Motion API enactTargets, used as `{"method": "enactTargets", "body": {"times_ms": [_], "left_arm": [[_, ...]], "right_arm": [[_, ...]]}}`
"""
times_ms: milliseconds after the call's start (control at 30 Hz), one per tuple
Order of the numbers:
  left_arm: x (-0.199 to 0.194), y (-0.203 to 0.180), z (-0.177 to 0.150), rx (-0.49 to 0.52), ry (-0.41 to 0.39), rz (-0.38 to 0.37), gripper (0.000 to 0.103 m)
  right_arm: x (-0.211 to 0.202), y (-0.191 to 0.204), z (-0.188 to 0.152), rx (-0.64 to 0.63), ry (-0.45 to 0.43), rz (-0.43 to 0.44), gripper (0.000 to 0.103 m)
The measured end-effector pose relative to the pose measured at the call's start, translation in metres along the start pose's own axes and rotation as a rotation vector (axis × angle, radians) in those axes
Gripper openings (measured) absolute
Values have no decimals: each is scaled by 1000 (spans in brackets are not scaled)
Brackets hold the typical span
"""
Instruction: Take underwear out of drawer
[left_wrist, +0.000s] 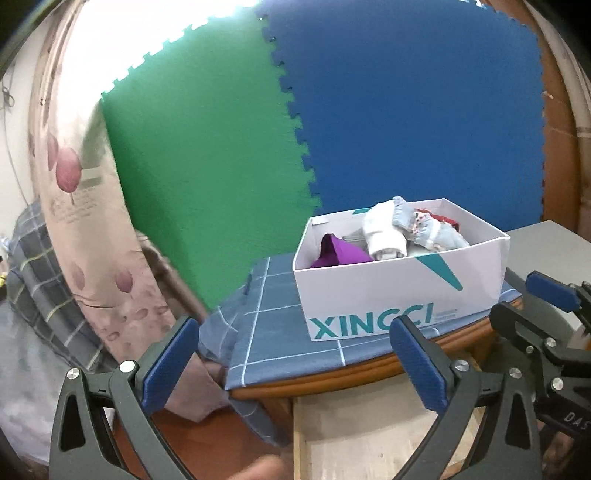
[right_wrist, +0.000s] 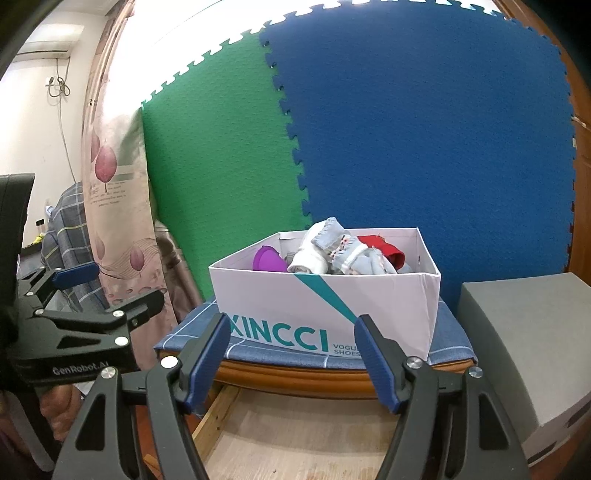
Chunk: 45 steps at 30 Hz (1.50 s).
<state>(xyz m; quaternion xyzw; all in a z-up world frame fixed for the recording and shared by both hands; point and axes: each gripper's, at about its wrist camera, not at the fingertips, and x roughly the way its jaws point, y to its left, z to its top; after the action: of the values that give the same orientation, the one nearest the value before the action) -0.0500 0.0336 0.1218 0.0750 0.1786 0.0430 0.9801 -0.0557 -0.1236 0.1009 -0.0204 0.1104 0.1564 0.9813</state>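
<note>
A white XINCCI shoe box (left_wrist: 388, 295) (right_wrist: 295, 306) stands on a blue checked cloth on a wooden table. It holds rolled underwear: a purple piece (left_wrist: 340, 253) (right_wrist: 267, 258), a white roll (left_wrist: 384, 229) (right_wrist: 310, 254), light blue pieces (left_wrist: 432, 230) (right_wrist: 354, 254) and a red piece (right_wrist: 384, 249). My left gripper (left_wrist: 295, 363) is open and empty, below and in front of the box. My right gripper (right_wrist: 291, 360) is open and empty, just in front of the box. An open wooden drawer (right_wrist: 295, 435) (left_wrist: 369, 435) lies below both grippers; its visible floor is bare.
Green and blue foam mats (right_wrist: 332, 129) stand behind the box. A grey box (right_wrist: 524, 350) sits at the right. A flowered curtain (left_wrist: 81, 206) and checked bedding (left_wrist: 29, 266) are at the left. The table's wooden edge (right_wrist: 303, 380) overhangs the drawer.
</note>
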Motion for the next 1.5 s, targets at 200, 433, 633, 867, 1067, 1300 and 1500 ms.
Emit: {"method": "enactTargets", "body": {"times_ms": [200,433,633,867,1067,1300,1500], "left_arm": [[13,19,-7,-162,79,-186,103],[25,24,-17,-207,134,-180,103],[34,20,-24,-188,155,-165,103],[40,19,-32,-187,179,-170,103],[41,13,-34,-160,189,-171,103],[40,11,-35,-150,193,-179,103],[40,9,-36,-137,193,-183,103]], "right_arm": [[0,0,0,-2,0,3,71],[-1,0,-1,0,5,2,71],[0,0,-2,6,14,-5,71],[2,-1,-3,11,21,-6,71],[5,-3,-4,19,31,-6,71],[6,-2,-4,16,34,-5,72],[7,-1,-5,13,38,-2,72]]}}
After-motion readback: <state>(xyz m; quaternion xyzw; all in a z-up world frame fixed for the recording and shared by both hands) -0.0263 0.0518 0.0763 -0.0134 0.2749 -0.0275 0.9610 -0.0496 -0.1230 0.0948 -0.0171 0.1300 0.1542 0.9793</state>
